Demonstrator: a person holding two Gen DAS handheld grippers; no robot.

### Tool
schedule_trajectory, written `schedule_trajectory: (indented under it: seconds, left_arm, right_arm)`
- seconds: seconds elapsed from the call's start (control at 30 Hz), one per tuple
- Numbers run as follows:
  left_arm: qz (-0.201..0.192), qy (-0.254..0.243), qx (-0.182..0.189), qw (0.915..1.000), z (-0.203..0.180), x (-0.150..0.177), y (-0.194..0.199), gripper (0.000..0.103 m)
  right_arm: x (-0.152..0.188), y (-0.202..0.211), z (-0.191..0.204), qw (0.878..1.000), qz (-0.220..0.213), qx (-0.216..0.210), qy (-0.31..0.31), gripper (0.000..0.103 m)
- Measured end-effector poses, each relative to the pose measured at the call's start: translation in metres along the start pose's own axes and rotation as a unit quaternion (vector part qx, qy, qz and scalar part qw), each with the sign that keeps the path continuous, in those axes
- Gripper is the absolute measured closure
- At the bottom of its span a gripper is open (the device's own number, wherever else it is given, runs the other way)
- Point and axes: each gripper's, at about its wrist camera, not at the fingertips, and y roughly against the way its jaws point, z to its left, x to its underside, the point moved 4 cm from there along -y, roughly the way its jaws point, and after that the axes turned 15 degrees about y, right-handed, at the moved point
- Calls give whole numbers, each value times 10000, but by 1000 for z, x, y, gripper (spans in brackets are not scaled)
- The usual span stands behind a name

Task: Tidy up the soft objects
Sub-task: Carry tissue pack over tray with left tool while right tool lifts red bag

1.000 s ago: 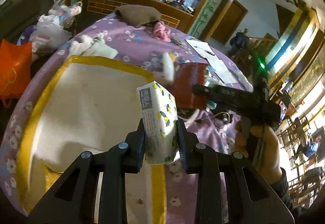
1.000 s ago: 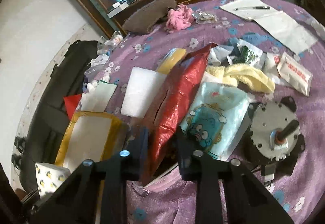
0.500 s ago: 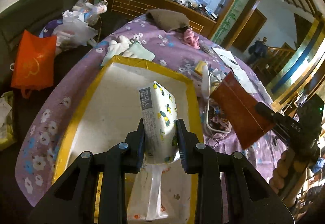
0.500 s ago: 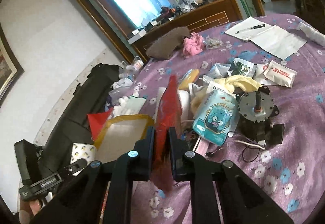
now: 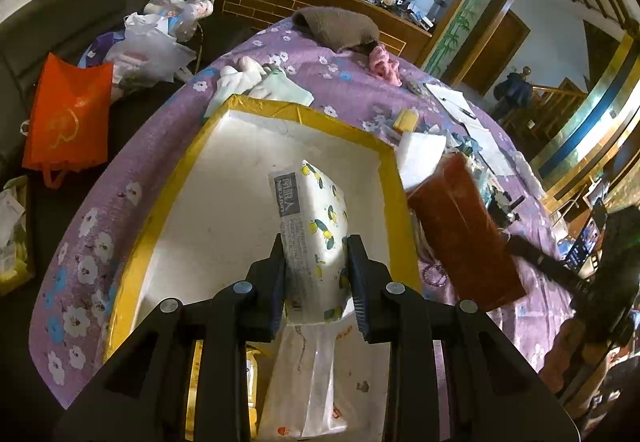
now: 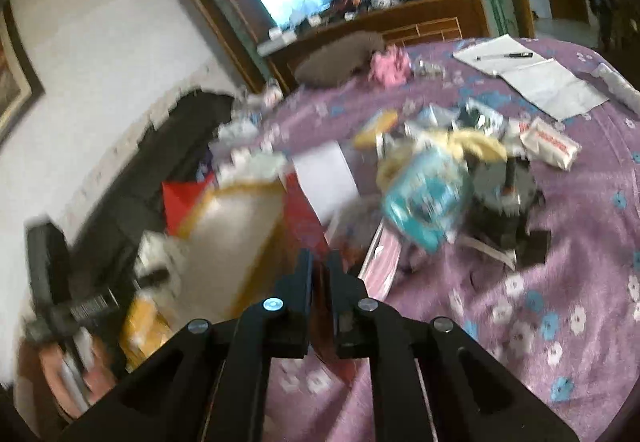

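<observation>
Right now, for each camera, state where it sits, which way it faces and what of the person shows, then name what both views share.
Left wrist: sits on the left gripper, looking down along its fingers into the yellow-rimmed box; it grips a tissue pack; the person's other hand shows at right.
Right wrist: sits on the right gripper, facing across the purple floral table; blurred; jaws nearly shut on a red bag; the left hand shows at lower left.
Shared: box, red bag, tissue pack, brown cushion.
</observation>
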Motion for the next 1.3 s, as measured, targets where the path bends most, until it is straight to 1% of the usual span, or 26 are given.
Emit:
schedule_trajectory:
  seconds: [0.07, 0.1, 0.13, 0.17, 0.2, 0.23, 0.3, 0.33, 0.4, 0.5, 0.53, 0.57, 0.6, 0.67, 0.7, 0.8, 0.87, 0.93, 1.0, 1.07, 1.17, 1.2, 1.3]
  left_arm:
    - [61, 25, -7, 10000, 1, 1, -4, 75]
    - [73, 22, 7, 10000, 1, 2, -5, 75]
    - [74, 12, -3, 10000, 1, 2, -6, 75]
    - [80, 11, -20, 10000, 1, 2, -7, 75]
    - [90, 17, -14, 10000, 1, 2, -8, 75]
    - [103, 32, -2, 9999, 1, 2, -9, 75]
    - [131, 20, 4, 9999, 1, 3, -9, 75]
    - [127, -6, 17, 9999, 0, 3, -9, 75]
    - [125, -44, 34, 9999, -2, 3, -9, 75]
    - [141, -64, 55, 9999, -2, 4, -9, 75]
    - [140, -68, 57, 9999, -2, 4, -9, 75]
    - [141, -63, 48, 9999, -3, 4, -9, 75]
    - [137, -57, 50, 9999, -2, 4, -9, 75]
    - [142, -35, 32, 9999, -1, 3, -10, 75]
    - [138, -31, 30, 9999, 1, 2, -10, 75]
    - [130, -9, -9, 9999, 7, -4, -10, 75]
    - [146, -8, -34, 9999, 12, -10, -11, 75]
    - [130, -64, -101, 9998, 16, -20, -11, 75]
    - [118, -87, -191, 9997, 21, -29, -13, 75]
    - [176, -85, -227, 9996, 27, -37, -18, 75]
    - [296, -160, -374, 9987, 33, -40, -30, 75]
    - [351, -214, -465, 9981, 34, -40, -35, 75]
    - [495, -345, -648, 9961, 37, -37, -46, 75]
  right_arm:
    - [8, -5, -3, 9998, 79, -138, -80, 95]
    - [10, -7, -4, 9995, 91, -277, -130, 89]
    - [10, -9, -5, 9993, 172, -310, -135, 84]
    - [9, -11, -4, 9993, 261, -232, -98, 82]
    - [7, -12, -1, 9994, 300, -172, -3, 78]
    - [5, -14, 5, 9991, 359, -156, 169, 68]
    - [1, -20, 15, 9979, 448, -135, 455, 57]
    - [-2, -24, 21, 9967, 474, -155, 643, 55]
    - [-6, -35, 24, 9944, 598, -104, 859, 55]
    - [-5, -55, 20, 9928, 851, -266, 803, 56]
    - [-3, -58, 21, 9919, 922, -229, 846, 62]
    - [-2, -56, 21, 9918, 897, -89, 905, 70]
    - [-1, -54, 20, 9921, 916, -35, 862, 81]
    - [3, -46, 15, 9946, 864, -175, 540, 84]
    - [5, -41, 14, 9955, 814, -189, 447, 85]
    - [2, -17, 15, 9987, 409, -269, 150, 85]
    - [-7, -3, 24, 9986, 87, -523, -40, 85]
    - [-17, 0, 40, 9956, -118, -889, -266, 85]
    - [-28, -11, 58, 9913, -205, -1242, -396, 85]
    - [-37, -34, 74, 9895, -79, -1353, -508, 85]
    - [-43, -73, 86, 9890, 157, -1280, -721, 85]
    - [-42, -87, 89, 9895, 276, -1179, -785, 85]
    - [-39, -110, 91, 9900, 507, -930, -934, 85]
